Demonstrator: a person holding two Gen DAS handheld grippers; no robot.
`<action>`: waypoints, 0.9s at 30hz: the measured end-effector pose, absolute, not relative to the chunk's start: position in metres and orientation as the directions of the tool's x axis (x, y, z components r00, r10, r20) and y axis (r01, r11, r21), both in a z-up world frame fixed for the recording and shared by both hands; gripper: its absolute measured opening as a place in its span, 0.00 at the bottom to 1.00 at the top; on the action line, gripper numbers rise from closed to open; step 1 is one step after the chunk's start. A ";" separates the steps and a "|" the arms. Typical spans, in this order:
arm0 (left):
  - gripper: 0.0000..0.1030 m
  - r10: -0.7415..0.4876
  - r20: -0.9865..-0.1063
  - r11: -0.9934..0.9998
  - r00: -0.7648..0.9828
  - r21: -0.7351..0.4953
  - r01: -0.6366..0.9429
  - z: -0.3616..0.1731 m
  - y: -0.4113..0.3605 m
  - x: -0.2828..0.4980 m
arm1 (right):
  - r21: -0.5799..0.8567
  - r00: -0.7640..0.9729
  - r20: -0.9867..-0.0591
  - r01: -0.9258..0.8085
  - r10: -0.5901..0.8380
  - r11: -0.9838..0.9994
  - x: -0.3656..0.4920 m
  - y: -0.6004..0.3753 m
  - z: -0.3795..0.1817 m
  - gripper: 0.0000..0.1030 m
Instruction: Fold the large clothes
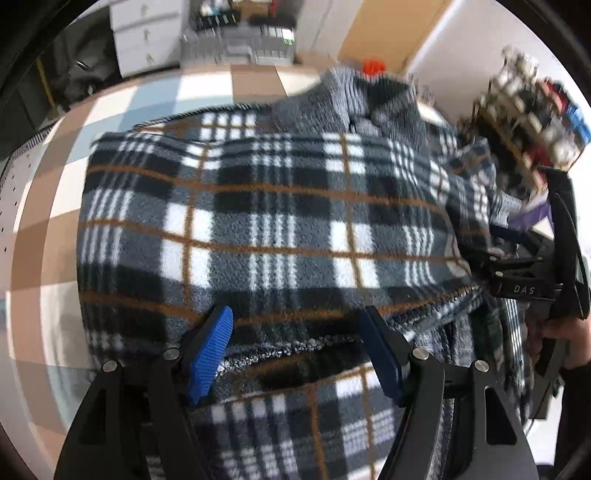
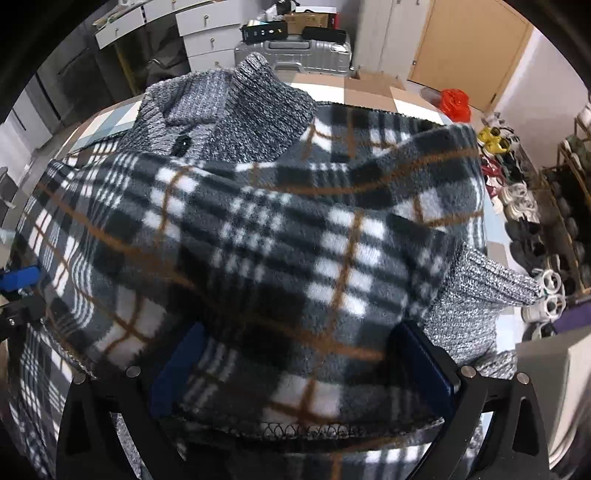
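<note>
A large plaid fleece garment (image 1: 280,206) in grey, white, black and tan lies spread on a checkered surface (image 1: 48,243). Its grey knit collar (image 1: 369,107) is at the far end. My left gripper (image 1: 297,332) points down over a folded near edge, open, with fabric lying in the gap. In the right wrist view the plaid fleece (image 2: 295,258) fills the space between the wide-apart blue pads of my right gripper (image 2: 301,365); its stitched hem runs near the finger bases. A grey knit cuff (image 2: 480,299) sticks out on the right. The right gripper's black body (image 1: 532,280) shows at the garment's right side.
A silver suitcase (image 2: 295,51) and white drawers (image 2: 207,26) stand beyond the surface. A red bag (image 2: 454,103) sits by a wooden door (image 2: 469,48). Shoes and a rack (image 2: 535,229) line the right side. A person's hand (image 1: 557,332) holds the right gripper.
</note>
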State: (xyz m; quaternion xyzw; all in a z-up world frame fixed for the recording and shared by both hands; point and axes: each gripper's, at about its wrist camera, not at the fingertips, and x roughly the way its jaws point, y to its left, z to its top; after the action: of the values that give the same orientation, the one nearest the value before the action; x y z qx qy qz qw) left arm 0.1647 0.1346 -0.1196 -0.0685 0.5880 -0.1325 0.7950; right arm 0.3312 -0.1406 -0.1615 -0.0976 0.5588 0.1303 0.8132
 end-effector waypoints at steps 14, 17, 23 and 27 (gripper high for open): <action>0.65 -0.205 -0.927 0.978 0.315 -0.205 0.034 -0.068 0.117 0.276 | -0.018 0.419 -0.895 -0.373 0.151 0.928 0.397 -0.102 -0.046 1.00; 0.65 -0.242 -0.919 0.969 0.310 -0.242 0.037 -0.081 0.113 0.294 | -0.027 0.423 -0.893 -0.392 0.154 0.920 0.418 -0.085 -0.061 1.00; 0.65 -0.257 -0.911 0.965 0.323 -0.261 0.032 -0.100 0.112 0.320 | 0.081 0.387 -0.893 -0.360 0.228 0.929 0.469 -0.083 -0.090 1.00; 0.63 -0.300 -0.901 0.951 0.313 -0.308 0.024 -0.113 0.114 0.328 | 0.139 0.350 -0.898 -0.347 0.266 0.928 0.489 -0.082 -0.111 0.97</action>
State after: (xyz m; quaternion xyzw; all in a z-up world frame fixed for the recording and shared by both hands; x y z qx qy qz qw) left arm 0.3278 0.1141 -0.1133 -0.1193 0.5775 -0.1009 0.8013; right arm 0.4890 -0.0824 -0.1107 -0.0376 0.5386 0.1866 0.8207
